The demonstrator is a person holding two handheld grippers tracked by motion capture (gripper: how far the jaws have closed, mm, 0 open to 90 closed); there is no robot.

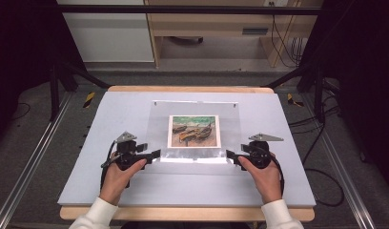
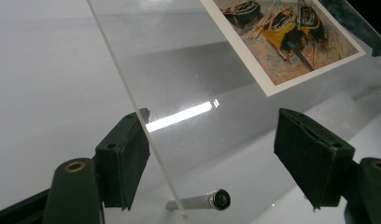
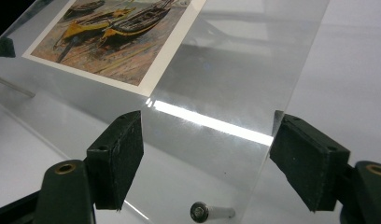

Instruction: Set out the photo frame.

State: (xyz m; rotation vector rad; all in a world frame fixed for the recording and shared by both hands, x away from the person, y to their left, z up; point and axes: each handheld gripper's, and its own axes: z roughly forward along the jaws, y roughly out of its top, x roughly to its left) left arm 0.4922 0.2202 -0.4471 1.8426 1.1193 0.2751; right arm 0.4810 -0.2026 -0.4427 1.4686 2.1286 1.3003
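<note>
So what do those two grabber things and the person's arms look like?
Each gripper, the left gripper and the right gripper, is black, with two flat, blocky black jaws and a brass-coloured ring at the base of each jaw. A grey three-cornered plate sits on top, and a black cable trails back. The person wears white sleeves.
</note>
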